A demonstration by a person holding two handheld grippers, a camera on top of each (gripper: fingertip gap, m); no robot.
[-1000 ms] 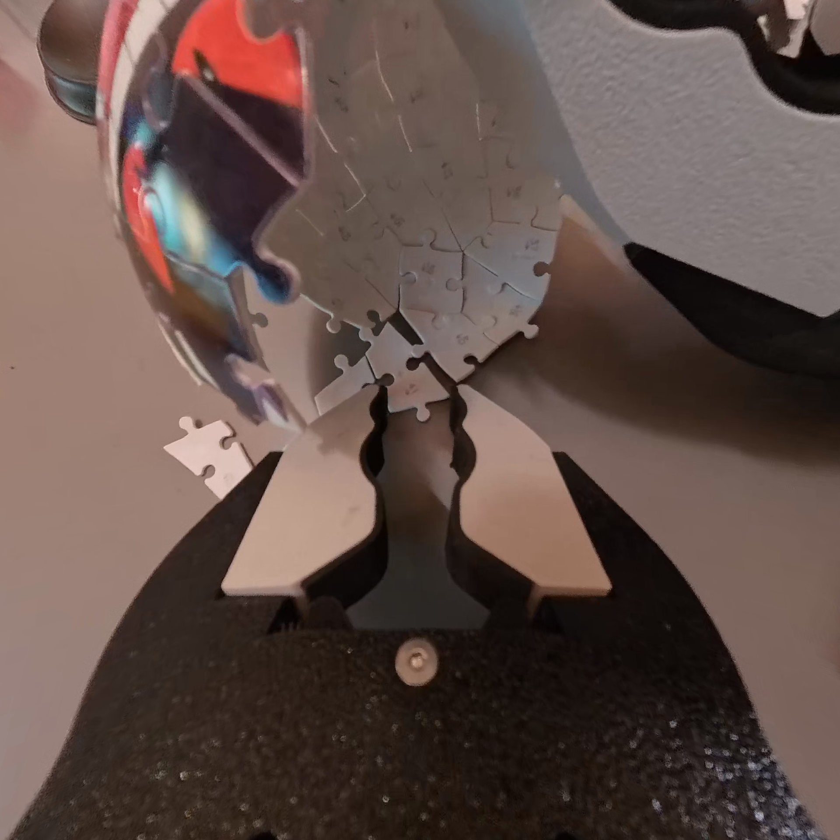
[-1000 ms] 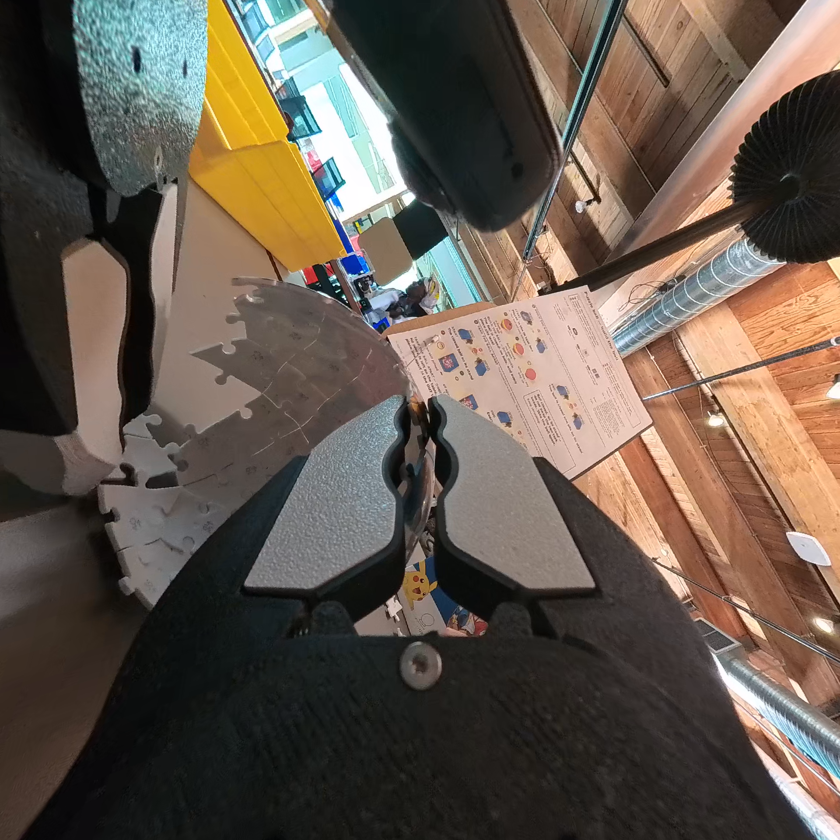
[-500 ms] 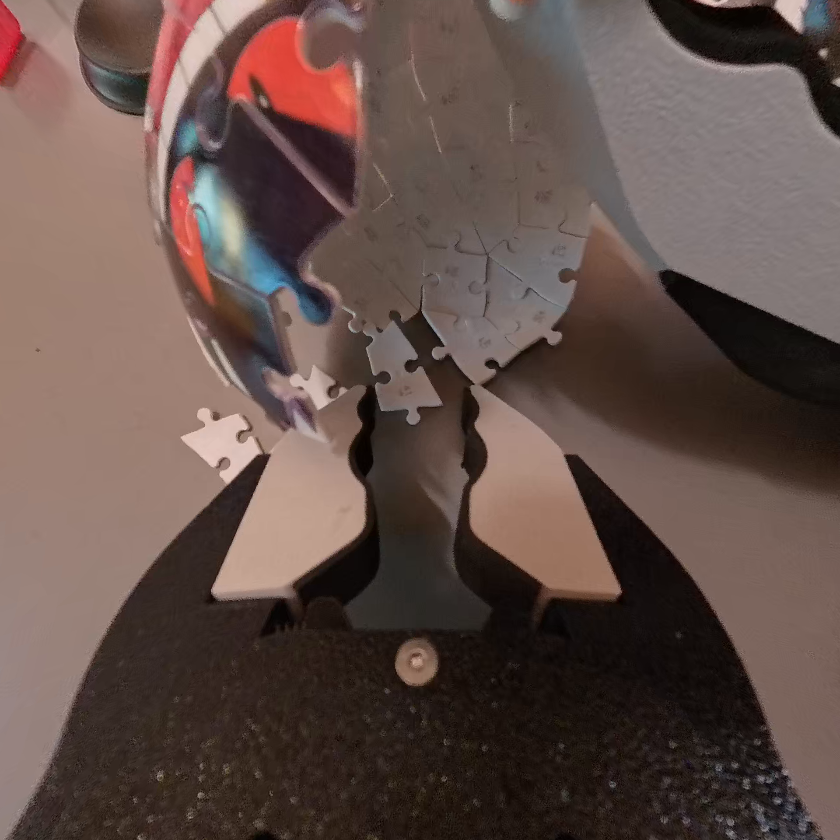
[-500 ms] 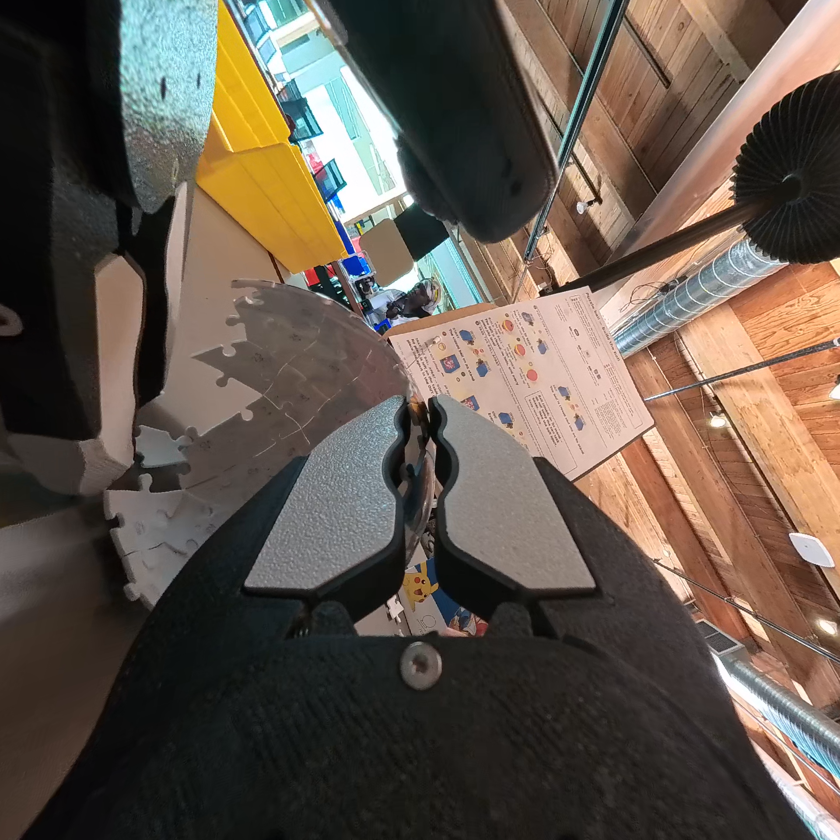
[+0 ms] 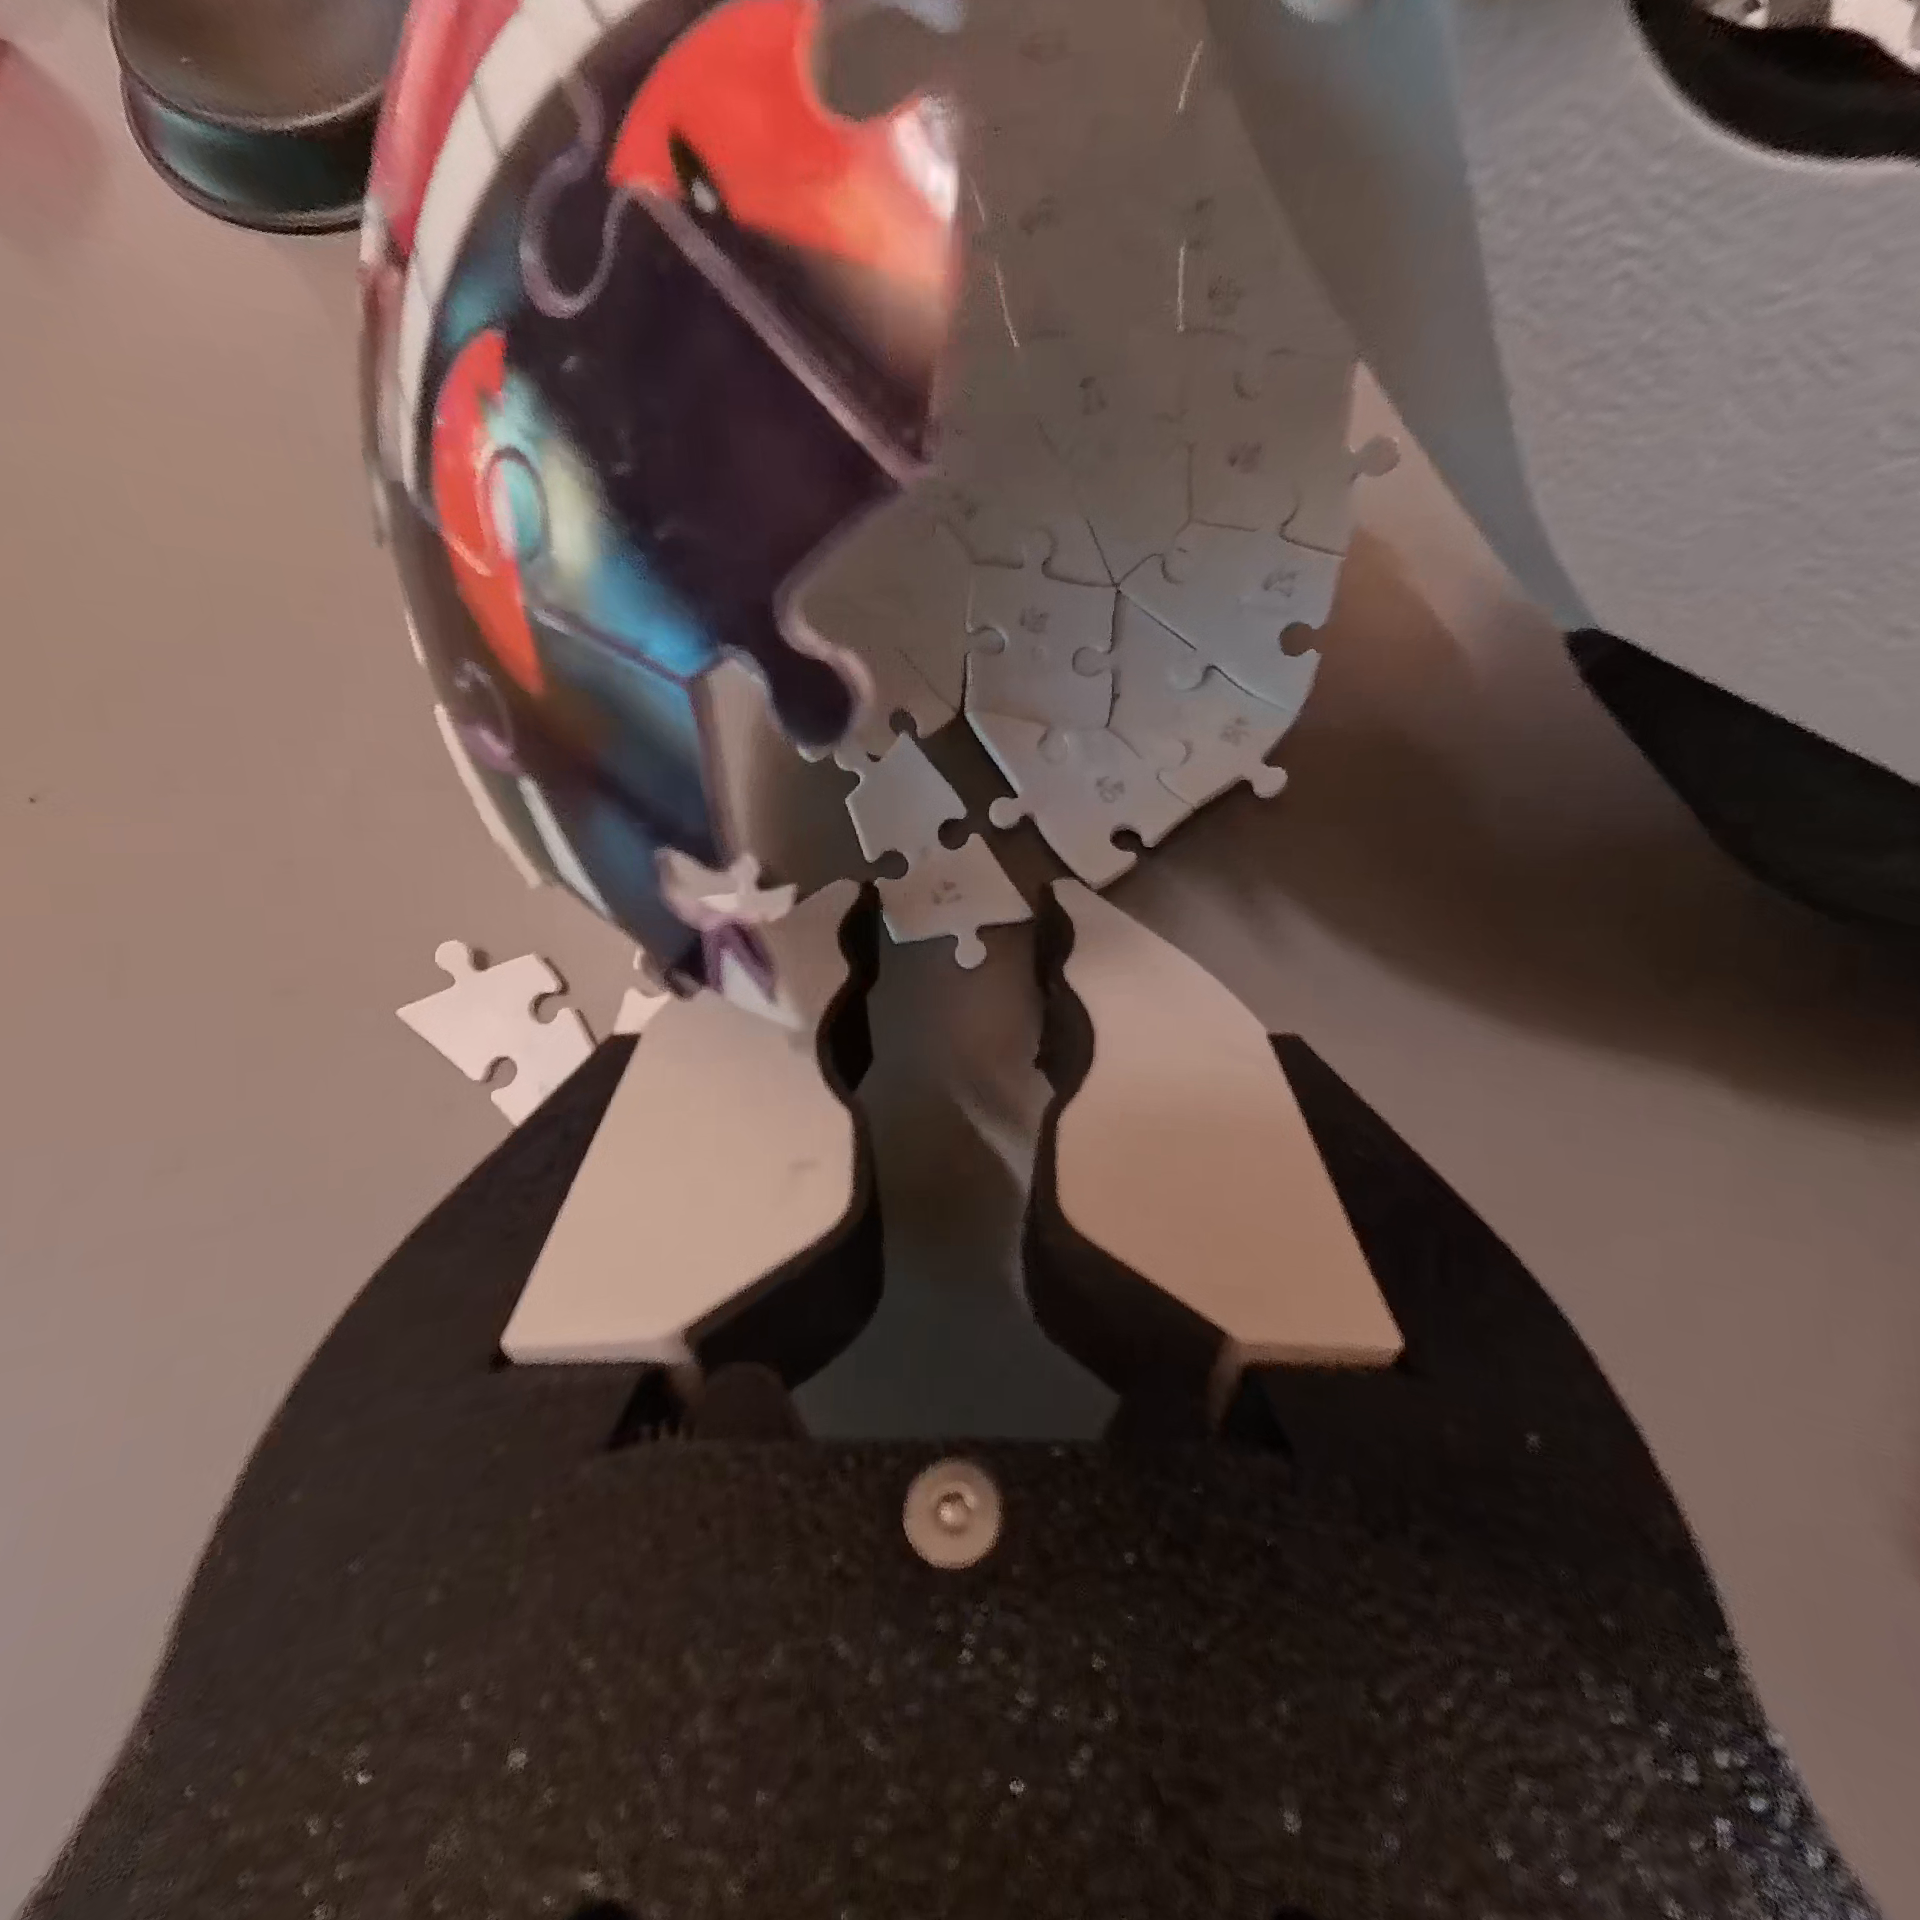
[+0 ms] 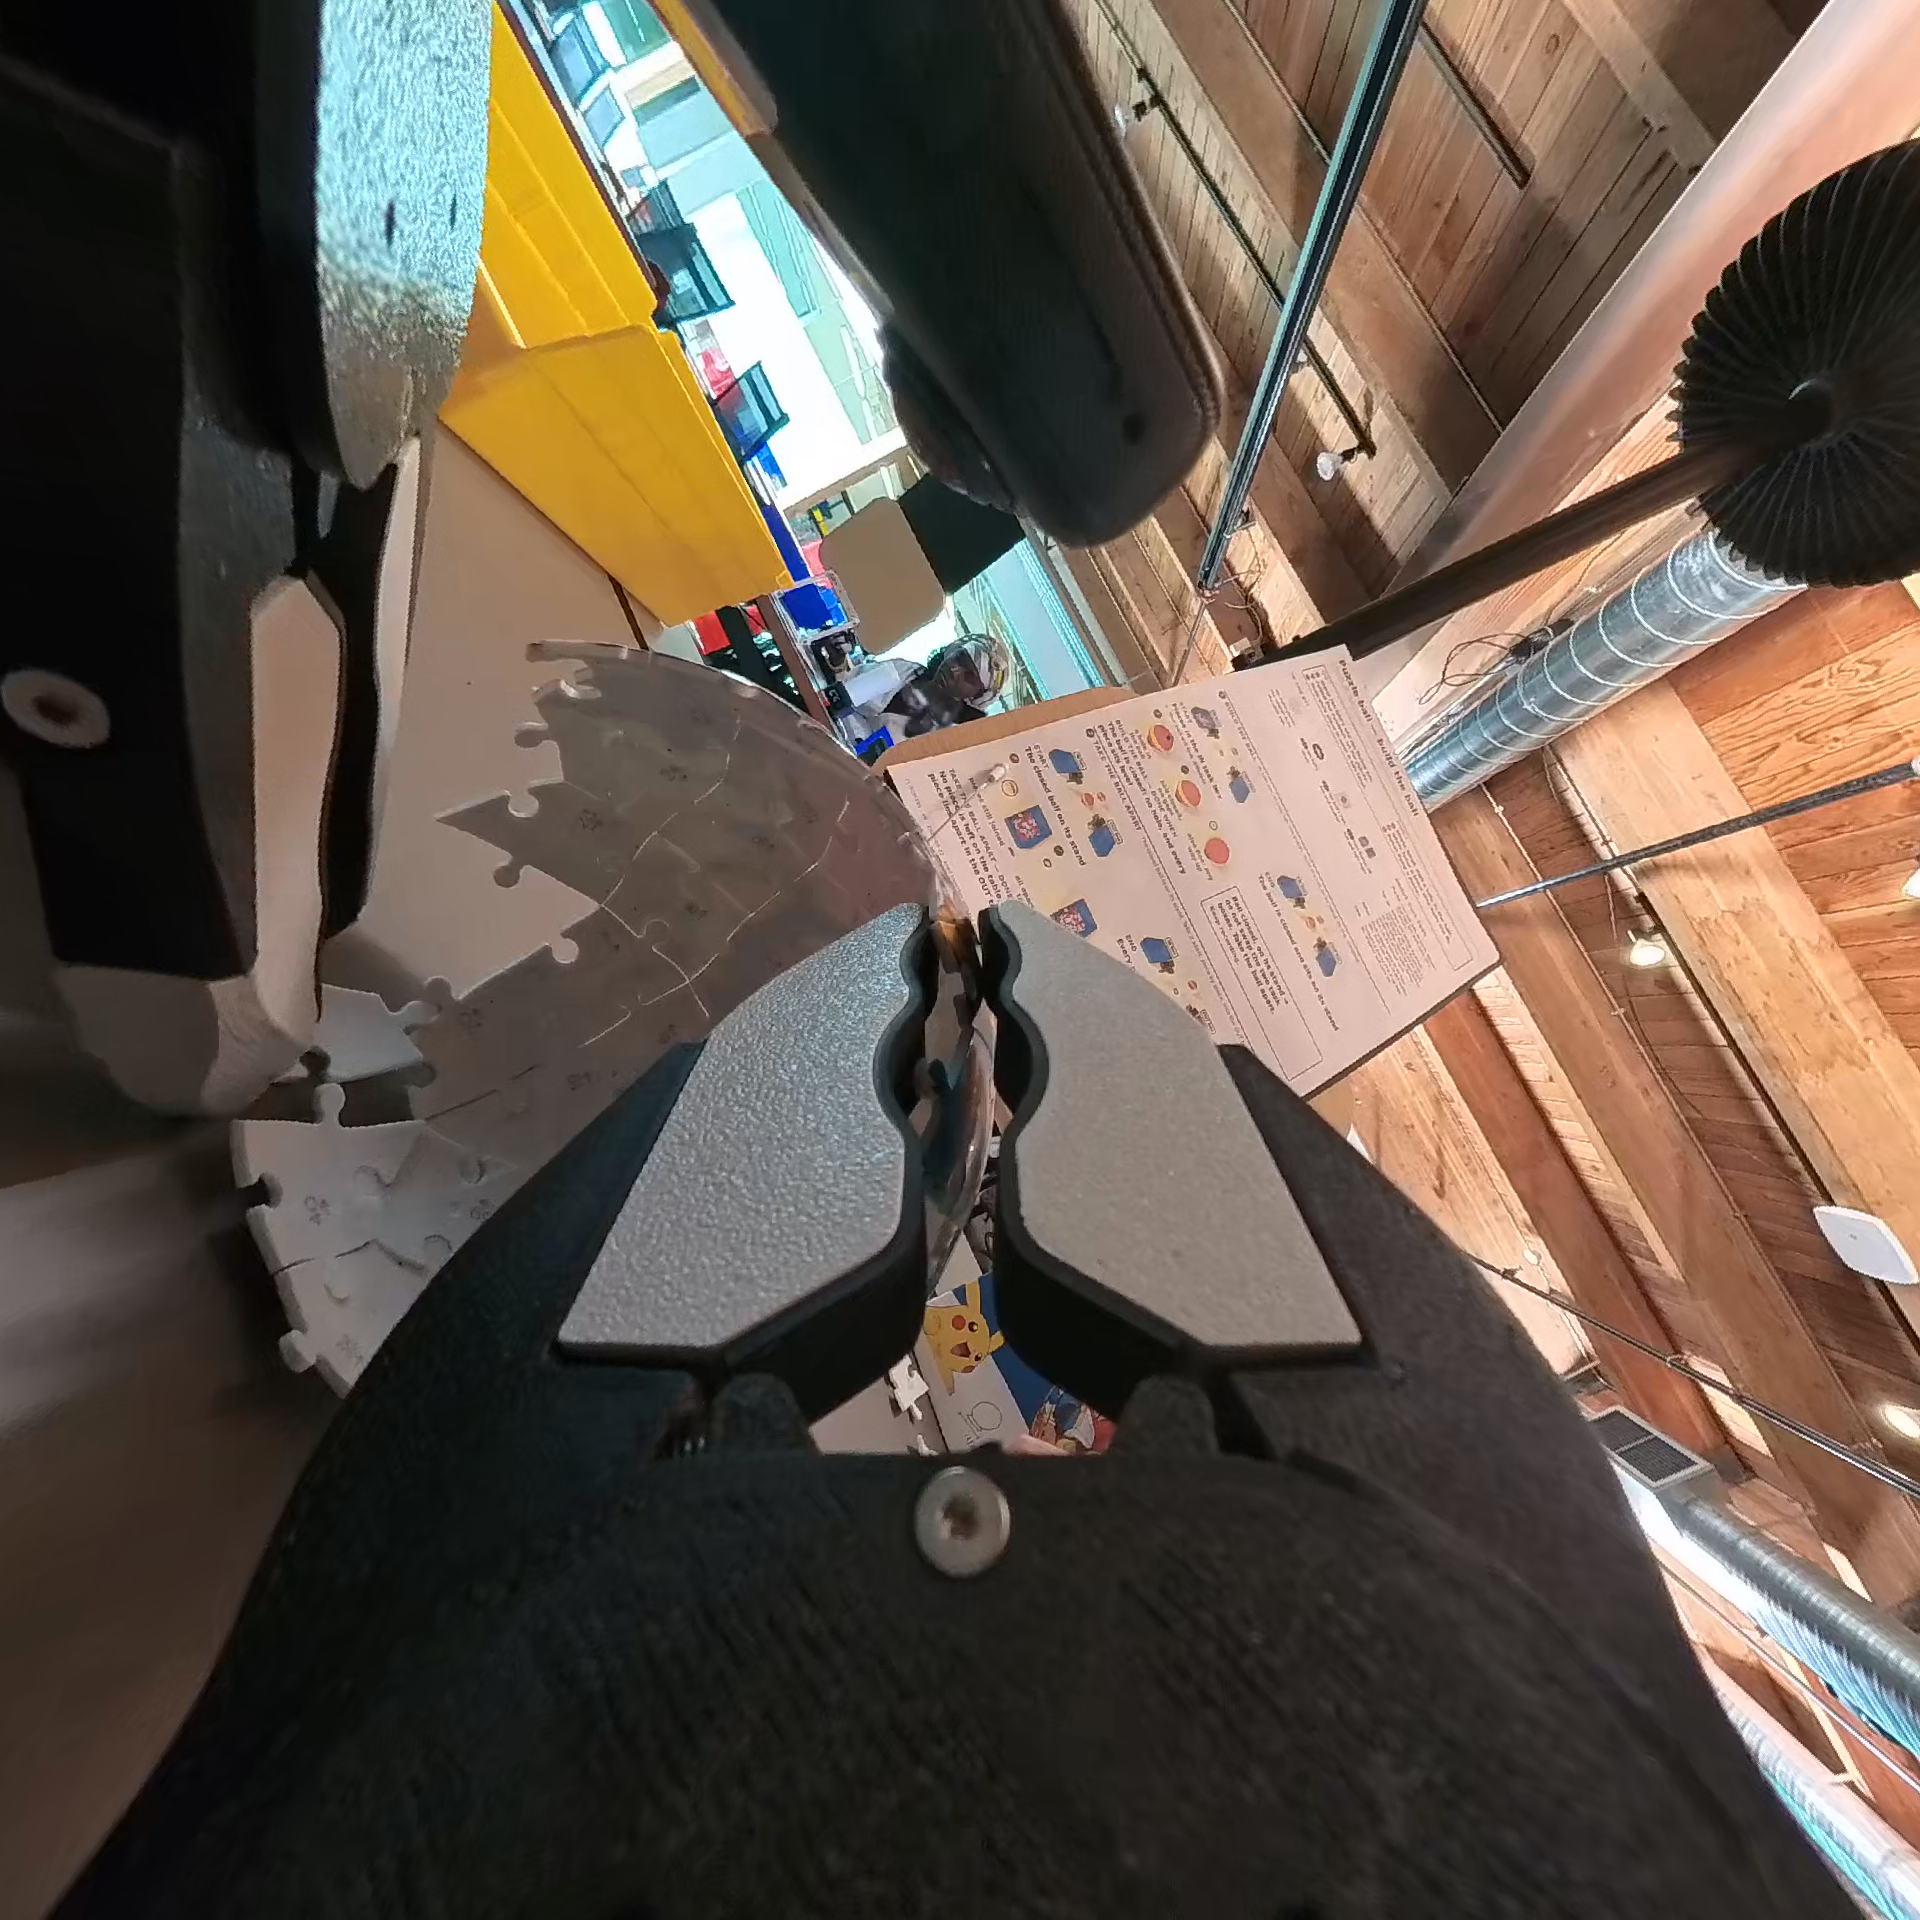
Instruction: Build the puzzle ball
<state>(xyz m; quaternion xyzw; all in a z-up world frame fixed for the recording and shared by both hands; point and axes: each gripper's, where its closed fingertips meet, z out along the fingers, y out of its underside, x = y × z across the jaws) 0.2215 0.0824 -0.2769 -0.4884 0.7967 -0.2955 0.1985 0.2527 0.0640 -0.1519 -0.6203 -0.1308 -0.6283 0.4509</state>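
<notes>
The left gripper (image 5: 951, 914) stood partly open, its jaws apart and gripping nothing, with a pale two-piece puzzle strip (image 5: 930, 842) hanging just beyond its tips from the lower rim of the puzzle ball (image 5: 727, 468). That ball, a half-built shell with a glossy red, blue and black outside and a grey numbered inside, was held above the beige table (image 5: 208, 727); the right gripper (image 6: 966, 935) had its jaws nearly closed on the thin edge of the shell, which showed in the narrow slot between them. The step in hand appeared to be seating the dangling strip into the gap beside the inner ring of pieces, which looked only partly locked. The next move would likely call for pressing its tabs home while the right tongs kept the shell steady. A loose white piece (image 5: 488, 1023) lay on the table just left of the left gripper. A printed instruction sheet (image 6: 1226, 862) leaned in the background and a dark round stand (image 5: 260, 135) sat behind the ball.
</notes>
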